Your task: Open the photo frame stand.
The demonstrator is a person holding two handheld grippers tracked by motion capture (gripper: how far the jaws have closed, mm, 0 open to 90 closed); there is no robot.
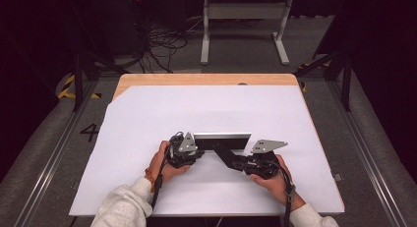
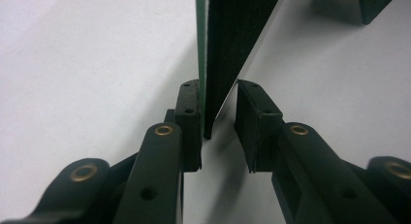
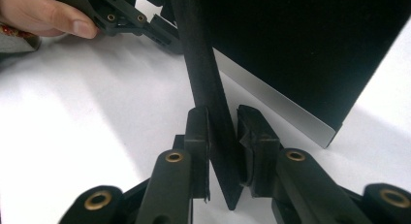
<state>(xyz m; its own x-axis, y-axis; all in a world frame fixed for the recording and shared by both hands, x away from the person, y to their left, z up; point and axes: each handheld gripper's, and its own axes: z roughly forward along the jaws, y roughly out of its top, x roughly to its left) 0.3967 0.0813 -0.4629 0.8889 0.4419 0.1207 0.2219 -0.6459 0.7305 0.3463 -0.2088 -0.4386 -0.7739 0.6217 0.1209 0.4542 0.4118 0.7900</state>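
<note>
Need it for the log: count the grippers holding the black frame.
2. Left gripper at the black frame's left end, jaws not fully shut; right gripper clamps its rear stand.

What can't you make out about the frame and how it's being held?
- Picture frame front: high view, faces away.
- Frame top: right gripper view, cut by the picture's edge.
- Left hand-held gripper grip: one jaw touches the frame; the other stands apart.
- Stand hinge: hidden, dark.

Pale grey sleeves (image 1: pixel 123 205), orange wristband (image 1: pixel 149 177); 2 black brass-riveted claws, grey triangular plates (image 1: pixel 267 146).
</note>
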